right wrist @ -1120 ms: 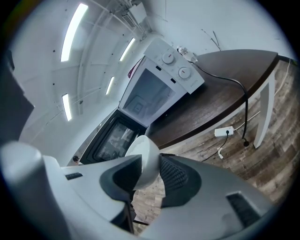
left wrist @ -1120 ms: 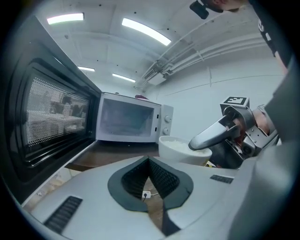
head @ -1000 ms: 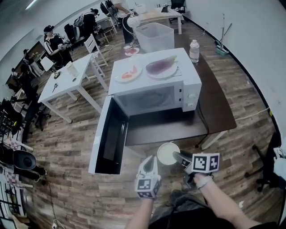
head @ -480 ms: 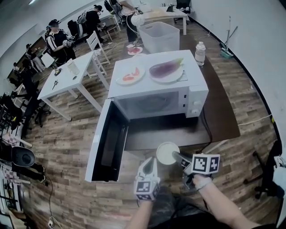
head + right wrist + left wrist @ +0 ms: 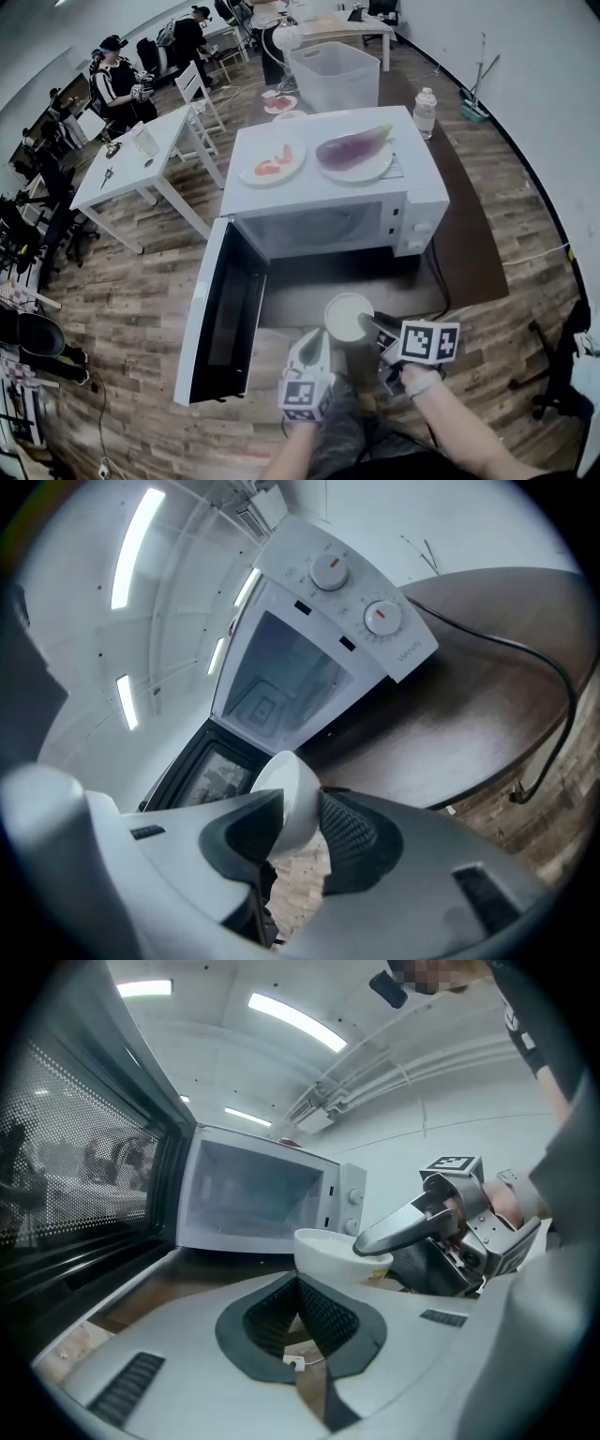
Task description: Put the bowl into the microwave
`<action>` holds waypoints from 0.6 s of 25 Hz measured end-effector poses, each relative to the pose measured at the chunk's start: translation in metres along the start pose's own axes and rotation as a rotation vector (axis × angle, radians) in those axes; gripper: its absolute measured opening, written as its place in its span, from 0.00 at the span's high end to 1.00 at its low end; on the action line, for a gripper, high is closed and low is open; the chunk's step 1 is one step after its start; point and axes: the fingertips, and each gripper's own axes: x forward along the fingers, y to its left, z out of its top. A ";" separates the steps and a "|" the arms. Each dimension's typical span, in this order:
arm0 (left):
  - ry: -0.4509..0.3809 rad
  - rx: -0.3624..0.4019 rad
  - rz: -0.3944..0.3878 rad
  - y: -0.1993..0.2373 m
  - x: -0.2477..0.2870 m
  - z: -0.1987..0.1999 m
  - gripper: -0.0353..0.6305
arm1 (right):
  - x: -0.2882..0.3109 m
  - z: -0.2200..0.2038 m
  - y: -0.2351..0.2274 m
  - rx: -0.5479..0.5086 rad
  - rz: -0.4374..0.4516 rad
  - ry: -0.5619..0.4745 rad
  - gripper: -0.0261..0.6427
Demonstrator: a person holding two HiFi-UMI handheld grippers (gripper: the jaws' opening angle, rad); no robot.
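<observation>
Change over the last sec is slight: the microwave sits bigger and nearer in the head view, so the person has closed in w/ both tongs. The grip itself hasn't altered.

Microwave door hangs wide open, ahead of the left tongs and to their left. Left tongs are closed tip to tip w/ nothing in them, just beside the bowl on its left. White bowl is held up in the air by the near edge of the brown surface, in front of the cavity mouth, not yet inside. Right tongs pinch its rim from the right, one pad inside the wall and one outside, spread no wider than the wall needs.

My read for the task: approach nearly done. What's left is carrying the bowl fwd through the opening and setting it down in the cavity.

Writing: a small word on the control panel below the two knobs, too blurred to read. Marker cube shows b/w squares only, no letters. No brand legible.
</observation>
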 end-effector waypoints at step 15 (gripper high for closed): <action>-0.030 0.027 -0.049 0.027 0.041 0.018 0.95 | 0.041 0.041 0.006 0.021 -0.010 -0.056 0.78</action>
